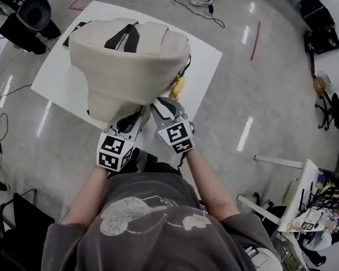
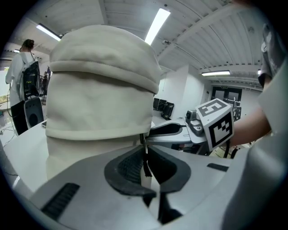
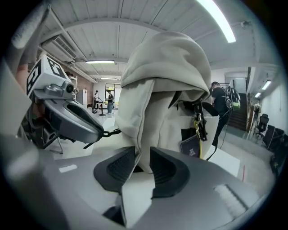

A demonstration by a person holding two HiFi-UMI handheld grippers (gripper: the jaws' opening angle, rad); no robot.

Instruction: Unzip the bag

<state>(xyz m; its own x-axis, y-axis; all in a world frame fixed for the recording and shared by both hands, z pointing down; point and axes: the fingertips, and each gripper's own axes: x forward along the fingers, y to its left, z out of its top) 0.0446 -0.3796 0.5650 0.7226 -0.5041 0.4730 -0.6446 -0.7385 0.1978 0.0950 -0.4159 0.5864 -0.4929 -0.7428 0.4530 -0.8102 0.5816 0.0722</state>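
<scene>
A cream backpack (image 1: 128, 59) stands on the white table (image 1: 205, 60), its black handle on top. Both grippers are at its near lower edge. In the left gripper view, my left gripper (image 2: 145, 155) has its jaws nearly together on a black zipper pull (image 2: 146, 165) that hangs from the bag (image 2: 99, 90). In the right gripper view, my right gripper (image 3: 142, 161) pinches a fold of the bag's fabric (image 3: 140, 134) between its pads. In the head view the left gripper (image 1: 129, 124) and the right gripper (image 1: 162, 108) sit side by side, almost touching.
A yellow charm (image 1: 177, 87) and a dark tag (image 3: 189, 146) hang on the bag's right side. A black chair (image 1: 31, 14) stands beyond the table's far left corner. Cables (image 1: 191, 4) run over the floor. People stand in the background (image 2: 22, 67) (image 3: 220, 103).
</scene>
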